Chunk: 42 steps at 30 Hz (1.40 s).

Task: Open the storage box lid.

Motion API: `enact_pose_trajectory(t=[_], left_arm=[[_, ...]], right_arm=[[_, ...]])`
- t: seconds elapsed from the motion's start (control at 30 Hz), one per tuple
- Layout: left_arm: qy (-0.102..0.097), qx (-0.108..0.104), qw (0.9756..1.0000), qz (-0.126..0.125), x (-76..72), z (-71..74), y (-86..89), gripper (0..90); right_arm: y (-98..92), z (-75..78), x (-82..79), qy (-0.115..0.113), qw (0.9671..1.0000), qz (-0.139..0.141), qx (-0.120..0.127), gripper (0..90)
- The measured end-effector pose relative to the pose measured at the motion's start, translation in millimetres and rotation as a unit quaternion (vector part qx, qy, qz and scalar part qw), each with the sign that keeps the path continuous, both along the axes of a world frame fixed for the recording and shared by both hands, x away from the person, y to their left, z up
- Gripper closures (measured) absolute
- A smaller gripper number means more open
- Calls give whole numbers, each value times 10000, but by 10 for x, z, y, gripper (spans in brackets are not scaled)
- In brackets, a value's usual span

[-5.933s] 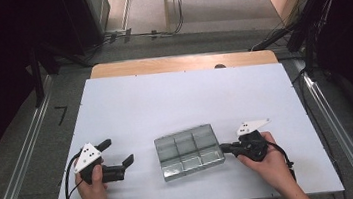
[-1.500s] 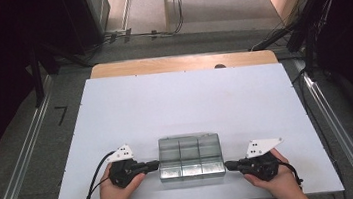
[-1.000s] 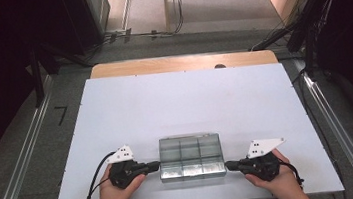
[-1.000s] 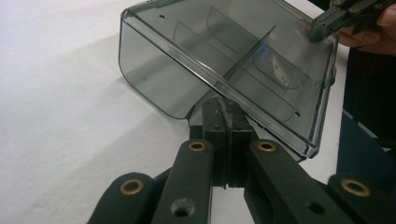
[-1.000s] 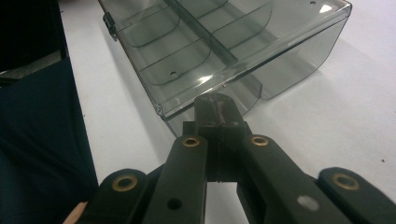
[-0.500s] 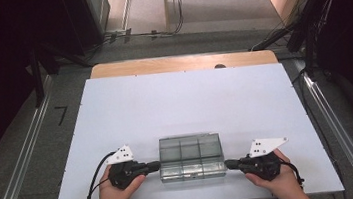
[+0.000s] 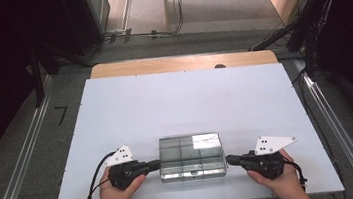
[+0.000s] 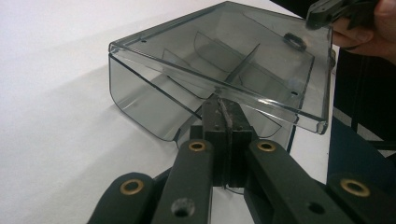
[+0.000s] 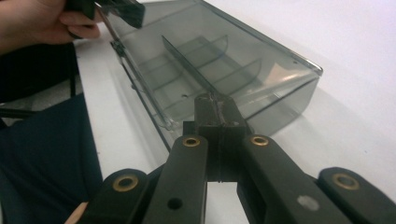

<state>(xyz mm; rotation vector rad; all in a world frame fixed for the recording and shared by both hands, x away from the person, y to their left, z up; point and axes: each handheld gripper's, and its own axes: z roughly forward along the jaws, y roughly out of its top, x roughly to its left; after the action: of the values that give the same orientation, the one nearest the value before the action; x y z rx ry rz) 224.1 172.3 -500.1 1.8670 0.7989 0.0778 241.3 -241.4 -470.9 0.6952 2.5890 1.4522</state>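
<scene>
i saw the clear compartment box (image 7: 191,156) near the table's (image 7: 184,98) six o'clock edge, its lid (image 8: 243,60) lifted slightly. my left gripper (image 7: 155,165) sat at the box's nine o'clock, jaws pressed together under the lid's edge; my right gripper (image 7: 232,160) at three o'clock, jaws likewise pressed together against the box.

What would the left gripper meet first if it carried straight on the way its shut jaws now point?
Most likely the clear divided box: the left gripper points level at its near side wall, tips just under the lid's rim. Whether they already touch the box cannot be told.
</scene>
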Motion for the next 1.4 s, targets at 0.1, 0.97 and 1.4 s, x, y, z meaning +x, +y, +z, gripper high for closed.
enact_pose_trajectory(t=[0.1,0.97,1.4], left_arm=[[-7,-23,10000,10,-2,3,1,895],[-606,-402,9973,22,-69,116,-40,851],[-704,-458,9963,206,-90,168,80,394]], right_arm=[[-12,-49,29,57,9997,-118,-197,882],[74,99,-36,-246,9993,-191,184,881],[100,228,-4,-356,9979,-413,348,881]])
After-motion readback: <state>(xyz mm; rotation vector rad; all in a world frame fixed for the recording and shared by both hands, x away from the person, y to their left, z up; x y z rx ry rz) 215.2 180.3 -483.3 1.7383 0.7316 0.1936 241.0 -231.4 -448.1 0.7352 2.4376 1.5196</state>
